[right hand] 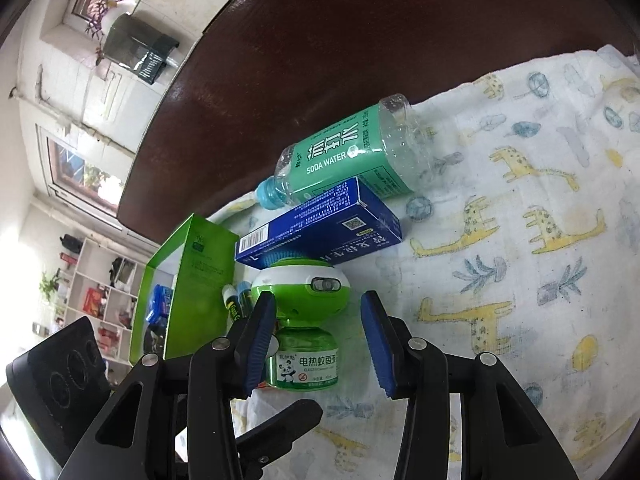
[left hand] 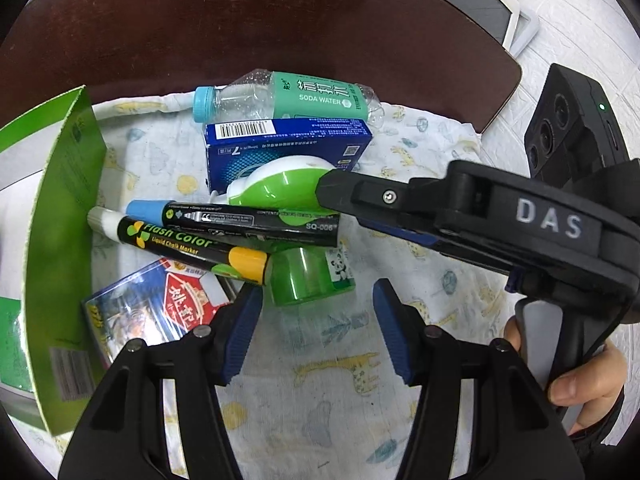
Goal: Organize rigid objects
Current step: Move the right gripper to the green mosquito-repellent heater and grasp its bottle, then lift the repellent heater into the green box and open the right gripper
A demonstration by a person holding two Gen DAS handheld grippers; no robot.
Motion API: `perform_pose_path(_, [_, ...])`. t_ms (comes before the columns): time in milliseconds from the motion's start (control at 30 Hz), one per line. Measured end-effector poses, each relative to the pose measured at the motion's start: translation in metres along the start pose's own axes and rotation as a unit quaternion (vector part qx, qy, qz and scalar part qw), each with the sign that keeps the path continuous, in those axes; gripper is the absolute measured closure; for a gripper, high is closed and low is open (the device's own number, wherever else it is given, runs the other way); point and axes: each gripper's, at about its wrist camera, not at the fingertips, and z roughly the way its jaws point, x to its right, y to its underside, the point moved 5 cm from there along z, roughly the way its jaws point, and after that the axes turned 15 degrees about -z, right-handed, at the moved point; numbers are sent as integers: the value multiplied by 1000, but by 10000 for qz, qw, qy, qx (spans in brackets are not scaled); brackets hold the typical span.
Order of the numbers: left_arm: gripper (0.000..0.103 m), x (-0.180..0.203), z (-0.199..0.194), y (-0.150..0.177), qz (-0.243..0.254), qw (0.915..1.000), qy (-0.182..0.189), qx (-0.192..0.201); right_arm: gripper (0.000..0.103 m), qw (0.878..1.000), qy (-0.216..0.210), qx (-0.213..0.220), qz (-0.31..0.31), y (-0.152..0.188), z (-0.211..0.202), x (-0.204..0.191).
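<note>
Green box (right hand: 192, 280) stands open at left on table (right hand: 320, 40), little inside. Bottle (right hand: 348, 156), blue carton (right hand: 320, 224), markers (left hand: 224, 236), repellent (right hand: 304, 320) lie loose on cloth. Right tongs (right hand: 316, 340) wide, straddling repellent; left tongs (left hand: 316, 328) wide, empty. Most sorting remains.

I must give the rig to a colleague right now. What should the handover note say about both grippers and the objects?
Left gripper: open, empty, low over the cloth, near the green mosquito repellent device.
Right gripper: open, fingers on either side of that device, not closed on it.
Things: soda water bottle, blue box, two chalk markers, card pack all lie loose on the cloth. Green box stands open at the left, something blue inside.
Done: apparently little.
Left: grasp the device, then sort the rest.
</note>
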Motion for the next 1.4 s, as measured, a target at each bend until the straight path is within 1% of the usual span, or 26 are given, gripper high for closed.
perform_pose_path(67, [48, -2, 5, -3, -67, 10000, 15, -43, 50, 9999, -131, -13, 93, -1, 5, 2])
perform_pose_path(133, [48, -3, 10, -5, -122, 9999, 58, -83, 47, 9998, -186, -19, 118, -2, 9, 3])
perform_pose_path(200, [49, -3, 13, -8, -162, 9997, 132, -95, 46, 9997, -215, -13, 135, -5, 12, 2])
perform_pose_path(267, [52, -4, 16, -10, -178, 9997, 161, -105, 46, 9996, -231, -6, 150, -8, 14, 3])
perform_pose_path(333, [53, -5, 20, -11, -237, 9992, 245, -197, 46, 9994, -292, -34, 193, -10, 19, 2])
perform_pose_path(367, [53, -5, 21, -12, -272, 9989, 302, -245, 43, 9991, -344, -87, 244, -10, 23, 1])
perform_pose_path(467, [55, -6, 22, -14, -266, 9987, 365, -225, 38, 9975, -490, -302, 404, -6, 37, 3])
perform_pose_path(567, [55, -7, 23, -17, -234, 9989, 376, -153, 38, 9952, -706, -284, 615, -5, 47, 7])
perform_pose_path(600, [55, -8, 23, -18, -241, 9989, 384, -140, 38, 9951, -734, -249, 610, -6, 48, 8])
perform_pose_path(667, [55, -7, 23, -18, -229, 9988, 409, -129, 37, 9966, -693, -199, 391, -6, 50, 4])
perform_pose_path(767, [55, -6, 22, -18, -194, 9987, 456, -102, 37, 9978, -596, -108, 278, -5, 48, 1])
perform_pose_path(1000, [55, 11, 6, -16, 30, 9985, 532, 79, 37, 9976, -598, 93, 344, -4, 30, 0])
perform_pose_path(1400, [55, 38, -38, -4, 324, 9961, 666, 473, 37, 9966, -590, 545, 167, -9, -13, -21])
